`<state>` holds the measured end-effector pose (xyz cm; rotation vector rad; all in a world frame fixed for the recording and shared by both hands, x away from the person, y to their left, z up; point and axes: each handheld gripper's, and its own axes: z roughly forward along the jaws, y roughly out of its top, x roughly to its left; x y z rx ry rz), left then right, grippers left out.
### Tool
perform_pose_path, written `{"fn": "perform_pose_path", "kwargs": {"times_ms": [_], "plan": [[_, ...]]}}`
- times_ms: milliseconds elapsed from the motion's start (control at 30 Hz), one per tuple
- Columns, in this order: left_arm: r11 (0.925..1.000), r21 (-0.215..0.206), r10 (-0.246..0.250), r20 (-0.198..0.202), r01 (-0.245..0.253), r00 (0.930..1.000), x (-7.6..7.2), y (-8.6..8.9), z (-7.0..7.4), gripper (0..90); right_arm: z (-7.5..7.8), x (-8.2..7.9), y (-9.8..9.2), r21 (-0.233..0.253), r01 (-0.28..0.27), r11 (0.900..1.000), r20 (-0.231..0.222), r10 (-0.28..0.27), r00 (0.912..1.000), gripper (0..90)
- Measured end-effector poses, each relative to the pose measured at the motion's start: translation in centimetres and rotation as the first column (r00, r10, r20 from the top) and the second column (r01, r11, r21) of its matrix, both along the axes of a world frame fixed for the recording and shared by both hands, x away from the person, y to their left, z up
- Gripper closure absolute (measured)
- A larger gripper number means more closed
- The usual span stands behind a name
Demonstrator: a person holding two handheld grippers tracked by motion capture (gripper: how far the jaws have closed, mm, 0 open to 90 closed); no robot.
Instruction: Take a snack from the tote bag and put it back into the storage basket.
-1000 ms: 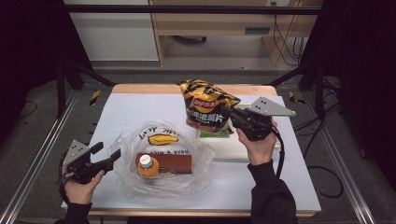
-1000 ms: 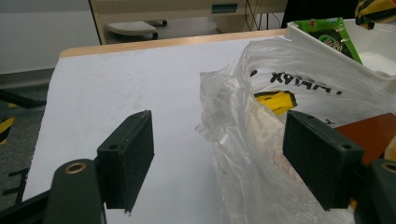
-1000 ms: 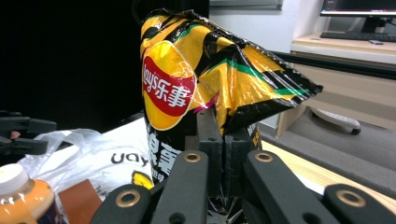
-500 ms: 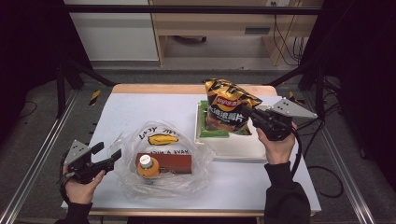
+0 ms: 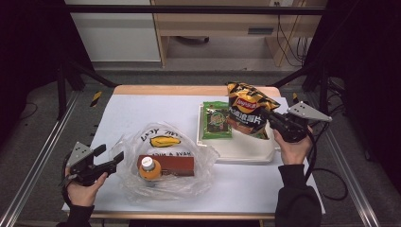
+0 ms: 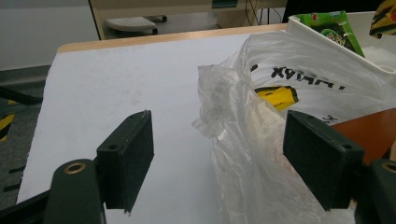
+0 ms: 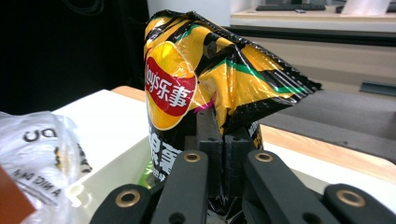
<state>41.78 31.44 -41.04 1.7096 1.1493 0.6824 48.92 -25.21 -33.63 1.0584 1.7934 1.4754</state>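
My right tool [image 5: 272, 118] has carried the chip bag [image 5: 247, 109] further right since a moment ago, and now it hangs over the right half of the white tray [image 5: 246, 153]. The jaws are clamped tight on the bag's crumpled edge. A green packet [image 5: 216, 120] lies in the tray's left end, beside the bag. Left of the tray, my left tool [image 5: 109, 159] sits wide open, holding nothing, at the edge of the plastic bag [image 5: 165, 156] on the counter [image 5: 142, 109].
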Motion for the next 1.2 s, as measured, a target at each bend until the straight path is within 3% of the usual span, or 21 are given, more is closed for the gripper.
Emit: {"fn": "perform_pose_path", "kwargs": {"times_ms": [333, 633, 933, 1200], "plan": [[1.0000, 0.001, 0.003, -0.002, -0.003, 1.0000, 0.0, 0.0, -0.1, 24.2, -1.7, 0.8, -1.4, -0.005, 0.044, 0.999, -0.046, -0.045, 0.9980, 89.0], [1.0000, 0.000, 0.003, -0.002, -0.003, 1.0000, 0.0, 0.0, -0.1, 24.2, -3.4, 1.9, -1.0, -0.048, 0.055, 0.997, -0.098, -0.059, 0.9934, 88.7], [1.0000, -0.002, 0.004, -0.002, -0.004, 1.0000, 0.0, 0.1, -0.1, 24.1, -4.3, 3.4, -0.5, -0.035, 0.061, 0.998, -0.132, -0.065, 0.9891, 87.7], [1.0000, 0.001, 0.004, -0.003, -0.004, 1.0000, 0.1, 0.1, -0.1, 24.1, -5.2, 4.8, -1.0, -0.030, 0.145, 0.989, -0.127, -0.148, 0.9808, 79.2]]}}
